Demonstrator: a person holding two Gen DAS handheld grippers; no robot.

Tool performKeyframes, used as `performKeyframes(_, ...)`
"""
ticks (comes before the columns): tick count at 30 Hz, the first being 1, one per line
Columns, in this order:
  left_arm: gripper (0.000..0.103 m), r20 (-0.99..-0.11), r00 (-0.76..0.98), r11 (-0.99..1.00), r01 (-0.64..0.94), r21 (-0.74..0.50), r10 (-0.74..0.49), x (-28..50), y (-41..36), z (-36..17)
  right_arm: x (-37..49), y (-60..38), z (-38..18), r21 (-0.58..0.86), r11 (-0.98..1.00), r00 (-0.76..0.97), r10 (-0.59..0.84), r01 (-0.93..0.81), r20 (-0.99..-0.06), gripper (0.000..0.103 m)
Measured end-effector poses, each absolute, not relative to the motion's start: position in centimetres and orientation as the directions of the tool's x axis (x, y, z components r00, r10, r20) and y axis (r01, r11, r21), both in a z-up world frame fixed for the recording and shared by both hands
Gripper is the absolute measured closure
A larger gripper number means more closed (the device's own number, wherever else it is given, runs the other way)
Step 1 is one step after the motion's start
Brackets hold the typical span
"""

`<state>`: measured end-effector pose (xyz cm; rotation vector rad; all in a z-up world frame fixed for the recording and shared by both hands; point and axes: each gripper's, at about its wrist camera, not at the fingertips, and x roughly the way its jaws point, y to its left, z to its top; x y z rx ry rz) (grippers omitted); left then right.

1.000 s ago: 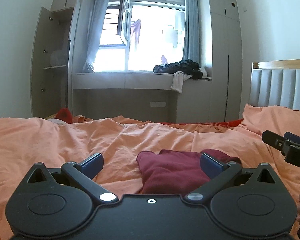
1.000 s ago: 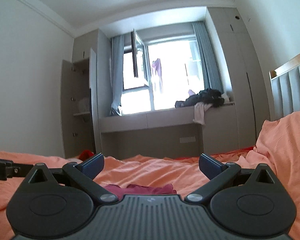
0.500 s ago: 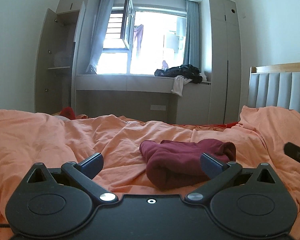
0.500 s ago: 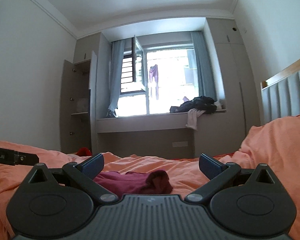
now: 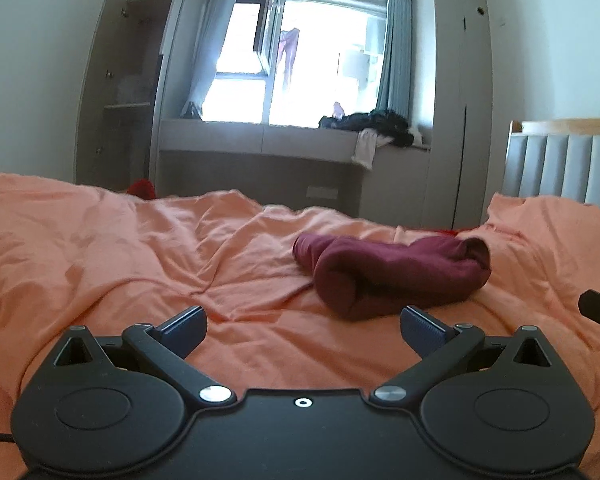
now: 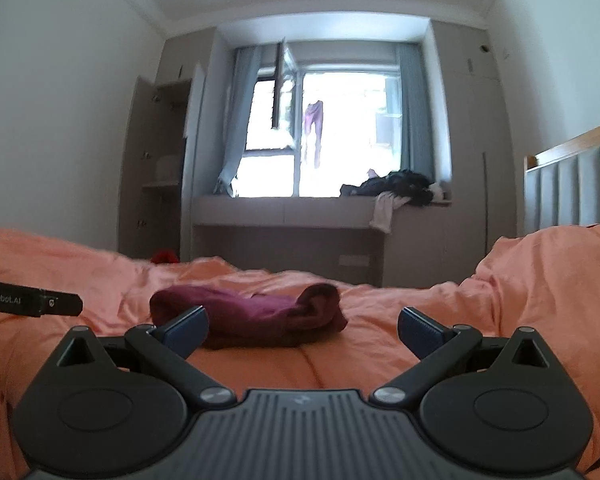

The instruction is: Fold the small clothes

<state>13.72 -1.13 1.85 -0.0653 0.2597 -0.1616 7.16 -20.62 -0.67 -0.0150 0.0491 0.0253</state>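
A folded maroon garment (image 5: 396, 272) is lying in a rumpled bundle on an orange duvet (image 5: 140, 264) that is covering the bed. The left gripper (image 5: 302, 330) is hovering low over the duvet with its jaws spread wide and nothing between them; the garment is sitting just ahead of it and to its right, not touching the blue fingertips (image 5: 422, 330). The right gripper (image 6: 302, 330) is likewise gaping wide and holding nothing, with the garment (image 6: 252, 316) lying ahead and to its left, partly hidden behind the left finger pad. Smooth, wrinkled duvet is stretching open to the left of the garment, while a raised orange fold is bulging at the right near a grey padded headboard (image 5: 564, 168). Beyond the far edge of the bed, an open wardrobe (image 5: 120, 92) is showing shelves, their contents too dim to tell, and a window ledge (image 5: 260, 136) is holding a heap of dark clothes (image 5: 372, 120).
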Motion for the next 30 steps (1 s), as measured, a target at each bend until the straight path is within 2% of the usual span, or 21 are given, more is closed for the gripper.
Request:
performKeyframes(5,0.0,-0.277,0.948,0.987,0.144,-0.073,-0.159,13.9,-1.2,1.0,7.5,-20.3,-1.4,-0.042,0.999,0.996,0.022,-0.025,-0.085,0.0)
performKeyframes(12,0.0,-0.275,0.95,0.989,0.144,-0.041,-0.15,13.6,-1.6,0.5,7.8,-21.5,-1.8,0.0,1.0,0.994,-0.013,0.013,-0.111,0.0)
performKeyframes(30,0.0,-0.262,0.953,0.988,0.152,-0.011,-0.15,13.2,-2.4,0.2,7.8,-22.2,-1.9,0.019,1.0,0.993,-0.018,0.02,-0.116,0.0)
